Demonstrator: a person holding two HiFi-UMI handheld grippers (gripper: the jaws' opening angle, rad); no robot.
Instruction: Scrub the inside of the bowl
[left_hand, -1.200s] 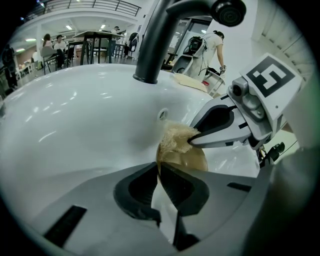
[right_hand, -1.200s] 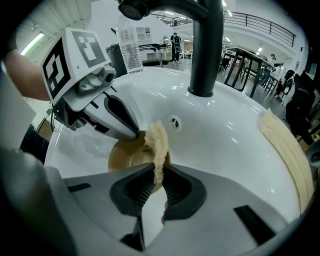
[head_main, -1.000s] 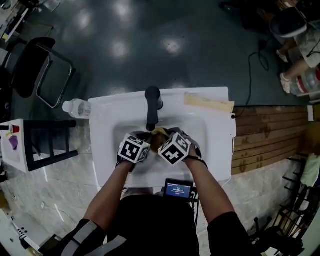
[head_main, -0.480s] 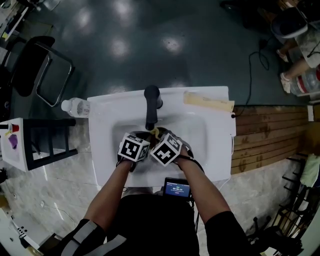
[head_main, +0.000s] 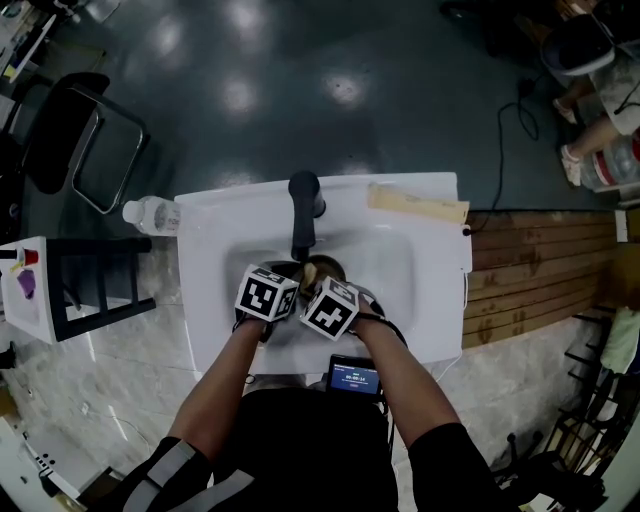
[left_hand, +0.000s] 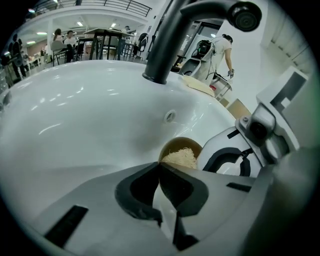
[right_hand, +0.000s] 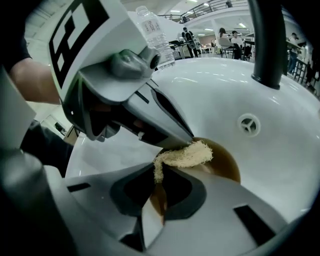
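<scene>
White sink (head_main: 210, 250), seen from above, with the black faucet (head_main: 303, 215) at 12 o'clock and the brown bowl (head_main: 325, 270) resting in the basin just below its spout.

My left gripper (left_hand: 160, 167) comes in at the bowl's 9 o'clock. Its jaws have just been closing and now stand all but together, and I read them as pinching the thin rim to steady the bowl.

My right gripper (right_hand: 157, 172) is clamped on a pale fibrous scrub pad (right_hand: 185, 155). One strand runs down between the pads, and the bulk of the pad lies on the bowl's inner wall at about 10 o'clock in the right gripper view, touching the tip of the left gripper.

I judge the task to be in mid-scrub. The pad is inside the bowl and in contact. The inner wall from 12 through 6 o'clock and the bottom are bare of the pad and presumably remain to be worked. I cannot tell whether any residue is left on the brown surface.
</scene>
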